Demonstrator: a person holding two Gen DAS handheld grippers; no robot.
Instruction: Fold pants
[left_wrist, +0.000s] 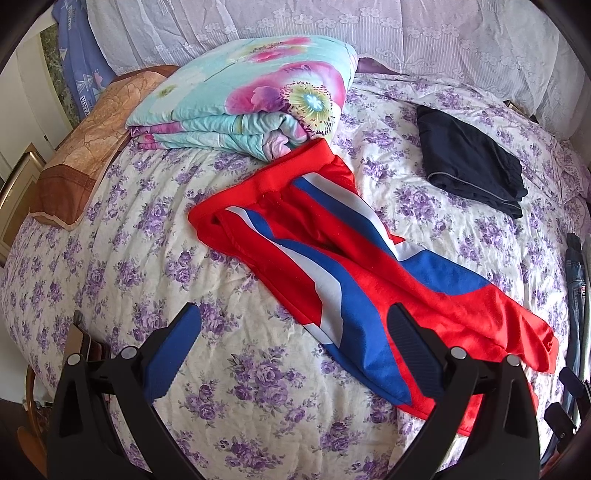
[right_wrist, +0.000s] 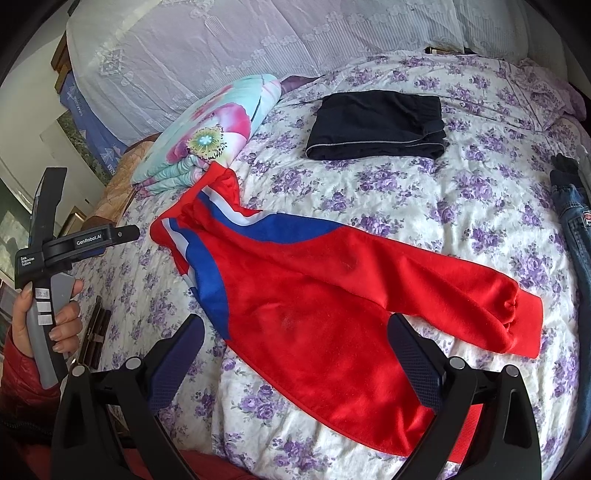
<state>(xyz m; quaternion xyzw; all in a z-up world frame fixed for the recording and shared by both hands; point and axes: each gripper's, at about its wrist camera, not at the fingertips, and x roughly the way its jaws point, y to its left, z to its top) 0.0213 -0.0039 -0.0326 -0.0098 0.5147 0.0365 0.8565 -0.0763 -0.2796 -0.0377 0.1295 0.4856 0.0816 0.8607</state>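
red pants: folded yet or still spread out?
Spread, not folded. The red pants lie full length across the bedspread, both legs side by side; both grippers open above them.

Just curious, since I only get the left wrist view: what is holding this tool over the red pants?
Observer: A person's hand, in a red sleeve, grips the handle of the left tool.
Visitor: Is the other tool holding anything?
Observer: No. The right tool is open over the red pants and grips nothing.
Visitor: Any writing on mine?
Observer: Yes, its body reads GenRobot.AI.
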